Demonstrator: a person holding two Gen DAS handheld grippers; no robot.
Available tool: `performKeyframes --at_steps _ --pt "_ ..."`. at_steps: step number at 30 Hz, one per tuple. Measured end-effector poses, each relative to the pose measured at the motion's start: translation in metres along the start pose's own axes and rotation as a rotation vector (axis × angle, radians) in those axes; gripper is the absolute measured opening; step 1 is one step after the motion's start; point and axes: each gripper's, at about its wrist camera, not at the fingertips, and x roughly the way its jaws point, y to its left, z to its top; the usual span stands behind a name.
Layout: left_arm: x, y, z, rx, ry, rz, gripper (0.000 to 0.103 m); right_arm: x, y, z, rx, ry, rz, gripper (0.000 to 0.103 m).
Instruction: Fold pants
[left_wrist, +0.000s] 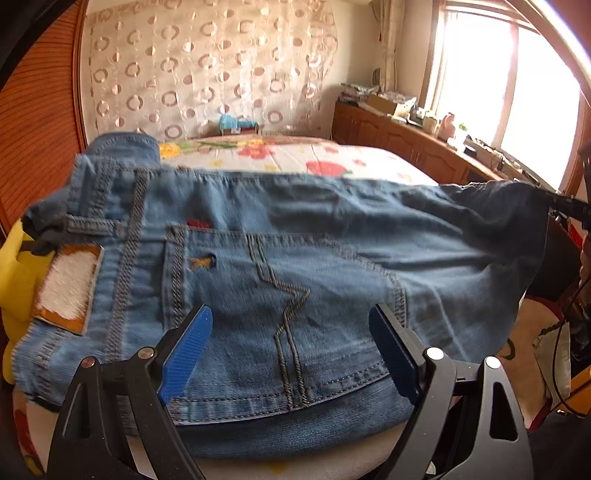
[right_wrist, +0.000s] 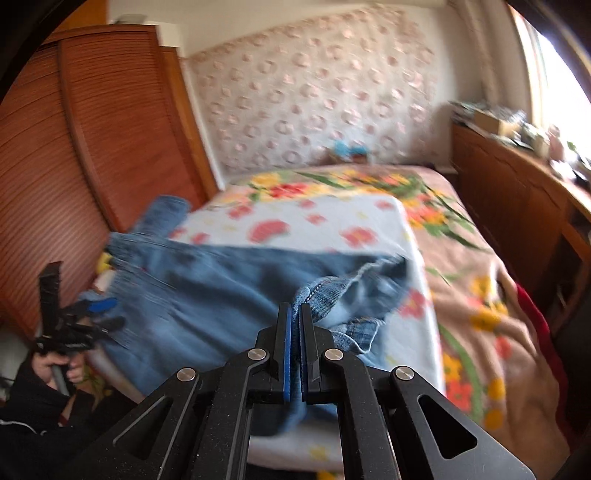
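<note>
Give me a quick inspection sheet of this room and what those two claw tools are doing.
Surface: bed with floral covers.
Job's things: jeans spread across the bed, back pocket up; one end is bunched at the right gripper.
Clutter: yellow item under the jeans' left edge; blue object at the bed's far end.
Grippers: left gripper open over the jeans, holding nothing; right gripper shut on denim.
Cables: dark cords at the right edge of the left view.
Surroundings: patterned curtain, wooden wardrobe, cluttered cabinet under a bright window.
</note>
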Motion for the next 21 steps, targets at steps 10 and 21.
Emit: performKeyframes --at_steps 10,21 --pt "-0.026 0.016 0.006 -0.038 -0.069 0.032 0.087 0.007 0.099 0.056 -0.164 -0.067 0.236 0.003" --pt "-0.029 0.029 -0.001 -0.075 -0.066 0.044 0.087 0.05 0.152 0.089 -0.276 -0.036 0.312 0.003"
